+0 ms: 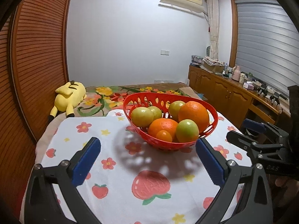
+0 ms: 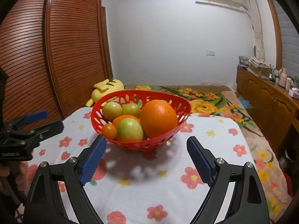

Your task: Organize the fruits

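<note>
My left gripper (image 1: pixel 148 150) stands wide, its blue pads (image 1: pixel 86 161) spread apart with nothing between them but the printed cloth (image 1: pixel 115 186) below. My right gripper (image 2: pixel 146 152) is wide as well, its ribbed blue pads (image 2: pixel 200 161) clear of everything, the left one's tip just beside the near wall of the red basket (image 2: pixel 130 146). Neither pair of pads presses on anything. From the left view, the basket (image 1: pixel 168 145) sits just past my fingertips, a little right of centre, with my right pad's tip close to its base. Inside it lie the fruits: a large orange (image 1: pixel 193 113) at the right, a second orange (image 1: pixel 163 126) low in the middle, a small orange fruit (image 1: pixel 164 135) against the near wall, and green fruits, one at the front (image 1: pixel 187 130), one at the left (image 1: pixel 142 116), and two more behind. From the right view the large orange (image 2: pixel 158 118) fills the basket's right half and a green fruit (image 2: pixel 129 129) sits in front. The basket's holes throw a patterned shadow on the cloth, which carries flowers and strawberries. Each view catches my other gripper at its edge. Beyond the cloth lies a flowered blanket (image 2: pixel 205 100) with a yellow plush toy (image 1: pixel 69 97) on it, near a slatted wooden door (image 2: pixel 74 46). A wooden cabinet (image 1: pixel 224 91) runs along the right wall, cluttered on top.
</note>
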Action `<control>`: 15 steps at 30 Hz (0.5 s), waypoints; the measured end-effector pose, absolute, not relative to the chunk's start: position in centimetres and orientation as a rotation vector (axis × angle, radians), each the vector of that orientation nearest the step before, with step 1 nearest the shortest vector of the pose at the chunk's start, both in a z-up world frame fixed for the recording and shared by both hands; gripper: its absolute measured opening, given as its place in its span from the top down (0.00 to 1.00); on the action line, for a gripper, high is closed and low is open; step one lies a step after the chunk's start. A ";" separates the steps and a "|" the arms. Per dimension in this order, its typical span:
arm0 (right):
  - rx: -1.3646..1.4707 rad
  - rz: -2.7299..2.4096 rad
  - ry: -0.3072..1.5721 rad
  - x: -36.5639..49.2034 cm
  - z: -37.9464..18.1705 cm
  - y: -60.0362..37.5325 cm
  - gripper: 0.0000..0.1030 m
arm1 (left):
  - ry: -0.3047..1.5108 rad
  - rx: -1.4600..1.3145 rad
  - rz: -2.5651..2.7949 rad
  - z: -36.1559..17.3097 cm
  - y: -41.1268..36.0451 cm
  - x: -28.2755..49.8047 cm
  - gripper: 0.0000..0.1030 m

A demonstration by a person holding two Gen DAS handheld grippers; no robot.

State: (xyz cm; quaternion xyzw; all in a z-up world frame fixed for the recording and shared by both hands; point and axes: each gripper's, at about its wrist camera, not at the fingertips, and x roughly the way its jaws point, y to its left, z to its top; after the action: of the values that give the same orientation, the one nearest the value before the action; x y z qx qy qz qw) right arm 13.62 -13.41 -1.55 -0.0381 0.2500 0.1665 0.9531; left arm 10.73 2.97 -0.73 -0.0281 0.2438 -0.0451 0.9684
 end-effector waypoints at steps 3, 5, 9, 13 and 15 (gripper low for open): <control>-0.074 0.326 0.506 13.4 -1.6 -13.5 0.13 | 0.484 -0.060 -0.095 -0.3 2.9 10.1 0.01; -0.070 0.320 0.507 13.2 -1.5 -13.5 0.13 | 0.478 -0.057 -0.092 -0.1 2.9 9.6 0.01; -0.062 0.311 0.499 12.6 -1.1 -13.7 0.13 | 0.479 -0.053 -0.093 0.3 2.8 8.7 0.01; -0.057 0.295 0.481 11.9 -0.4 -13.9 0.12 | 0.475 -0.044 -0.091 0.7 2.6 7.9 0.01; -0.053 0.289 0.475 11.5 -0.2 -14.0 0.12 | 0.474 -0.042 -0.094 0.9 2.5 7.5 0.01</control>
State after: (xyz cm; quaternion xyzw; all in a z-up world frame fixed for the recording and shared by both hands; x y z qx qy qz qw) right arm 11.49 -14.03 -0.16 -0.0261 0.2345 0.1426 0.9612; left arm 7.47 2.53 0.86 -0.0208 0.2346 -0.0465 0.9708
